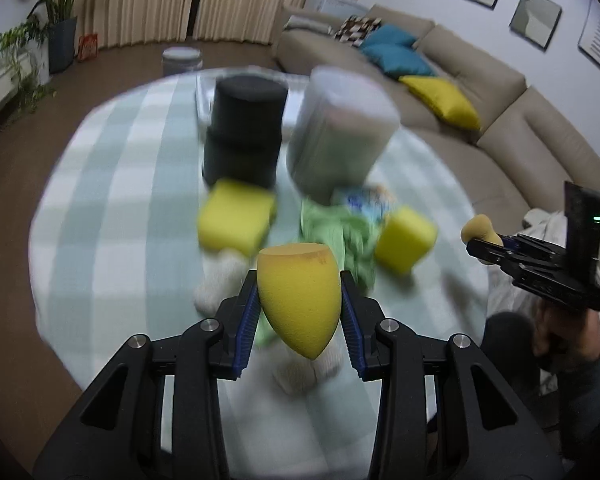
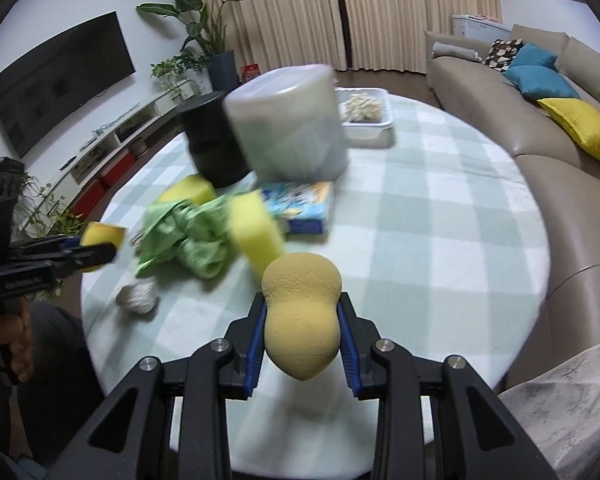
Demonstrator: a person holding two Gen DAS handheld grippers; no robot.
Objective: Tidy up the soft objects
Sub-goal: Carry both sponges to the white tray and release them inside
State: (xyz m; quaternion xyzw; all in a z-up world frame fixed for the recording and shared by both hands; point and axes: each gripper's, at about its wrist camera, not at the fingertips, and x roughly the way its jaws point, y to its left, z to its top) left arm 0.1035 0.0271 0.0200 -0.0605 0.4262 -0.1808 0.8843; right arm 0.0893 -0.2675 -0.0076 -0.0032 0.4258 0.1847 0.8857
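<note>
left wrist view: your left gripper [image 1: 300, 304] is clamped on a yellow egg-shaped sponge [image 1: 297, 300], above the checked table [image 1: 119, 200].
your right gripper [image 2: 302, 336] pinches a tan gourd-shaped sponge [image 2: 302, 320] over the same table.

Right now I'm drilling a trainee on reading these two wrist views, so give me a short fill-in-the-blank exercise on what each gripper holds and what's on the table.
1. The left gripper is shut on a yellow, ____-shaped makeup sponge.
2. The right gripper grips a tan sponge with a pinched ____.
3. The crumpled cloth on the table is ____.
4. The white tray stands behind the ____ canister.

Missing words: egg; waist; green; grey
</note>
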